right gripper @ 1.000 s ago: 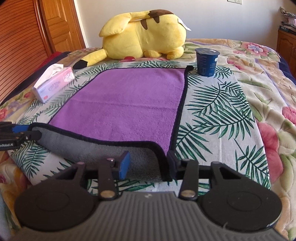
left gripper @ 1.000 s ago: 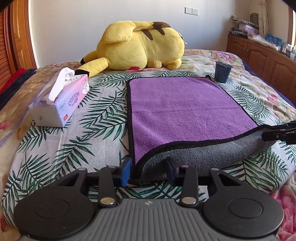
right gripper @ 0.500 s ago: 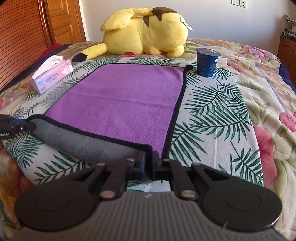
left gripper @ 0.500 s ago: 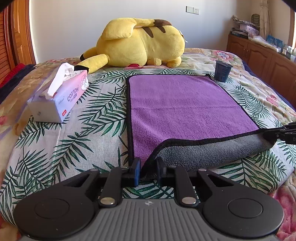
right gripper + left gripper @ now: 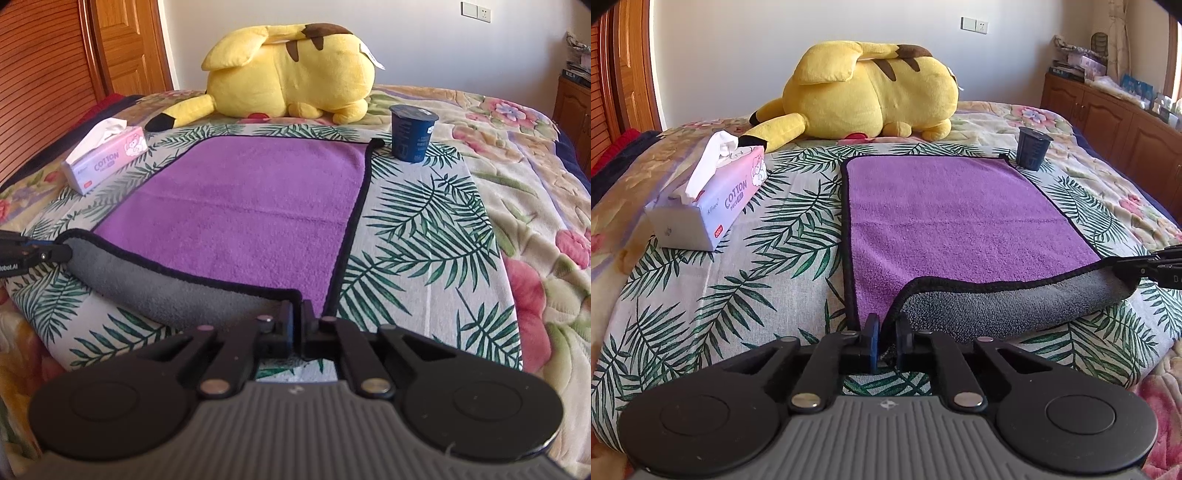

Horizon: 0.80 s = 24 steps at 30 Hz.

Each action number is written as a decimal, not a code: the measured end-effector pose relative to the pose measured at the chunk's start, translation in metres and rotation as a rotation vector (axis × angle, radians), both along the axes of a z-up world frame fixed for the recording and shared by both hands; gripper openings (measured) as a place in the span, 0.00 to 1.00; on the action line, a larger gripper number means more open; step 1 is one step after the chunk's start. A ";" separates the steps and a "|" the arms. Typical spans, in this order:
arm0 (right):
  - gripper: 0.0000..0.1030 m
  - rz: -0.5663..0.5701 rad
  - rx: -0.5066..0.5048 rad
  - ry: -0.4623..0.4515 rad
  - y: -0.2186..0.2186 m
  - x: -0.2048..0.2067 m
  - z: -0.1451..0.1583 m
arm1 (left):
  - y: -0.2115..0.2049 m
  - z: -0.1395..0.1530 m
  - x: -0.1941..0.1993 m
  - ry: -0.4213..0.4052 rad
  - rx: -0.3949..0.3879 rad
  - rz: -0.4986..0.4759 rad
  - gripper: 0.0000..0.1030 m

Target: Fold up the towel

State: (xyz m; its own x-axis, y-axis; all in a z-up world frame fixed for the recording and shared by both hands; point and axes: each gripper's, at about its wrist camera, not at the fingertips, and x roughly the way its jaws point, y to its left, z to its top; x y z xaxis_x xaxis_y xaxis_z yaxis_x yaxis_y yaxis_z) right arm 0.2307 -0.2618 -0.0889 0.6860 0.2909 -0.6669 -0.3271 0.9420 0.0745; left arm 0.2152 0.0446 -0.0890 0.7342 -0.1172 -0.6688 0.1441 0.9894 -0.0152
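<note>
Pinching the purple towel's (image 5: 945, 221) near corners, left tool (image 5: 885, 341) and right tool (image 5: 297, 323) both clamped on its black hem — grey underside rolled up, bed (image 5: 424, 229) beneath.

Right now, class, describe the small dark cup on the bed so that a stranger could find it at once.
Start at the big yellow Pikachu plush lying across the far end of the bed. In front of it lies a purple towel; the dark blue cup stands upright just off the towel's far right corner. It is the only round, dark container; the tissue pack opposite is pink and boxy.
</note>
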 end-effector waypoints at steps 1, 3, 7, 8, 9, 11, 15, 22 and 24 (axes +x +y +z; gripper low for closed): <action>0.04 -0.001 0.002 -0.004 0.000 0.000 0.001 | 0.000 0.001 0.000 -0.002 0.000 0.000 0.00; 0.04 -0.001 0.008 -0.014 0.000 -0.001 0.002 | 0.000 0.003 0.000 -0.005 -0.003 0.000 0.00; 0.04 -0.003 0.018 -0.035 -0.001 -0.002 0.006 | 0.000 0.008 0.000 -0.015 -0.008 0.000 0.00; 0.04 -0.003 0.020 -0.039 -0.001 -0.002 0.007 | 0.000 0.008 0.000 -0.017 -0.010 0.000 0.00; 0.04 -0.003 0.021 -0.043 -0.001 -0.002 0.007 | 0.000 0.009 0.000 -0.019 -0.012 -0.001 0.00; 0.04 -0.002 0.024 -0.052 -0.001 -0.002 0.009 | 0.000 0.011 0.000 -0.023 -0.014 -0.001 0.00; 0.04 -0.002 0.027 -0.068 -0.001 -0.001 0.011 | 0.000 0.013 0.001 -0.033 -0.015 -0.001 0.00; 0.04 0.006 0.025 -0.101 0.001 -0.002 0.017 | 0.000 0.015 0.006 -0.045 -0.009 -0.008 0.00; 0.04 0.009 0.025 -0.111 0.001 -0.002 0.018 | 0.000 0.015 0.008 -0.048 -0.007 -0.009 0.00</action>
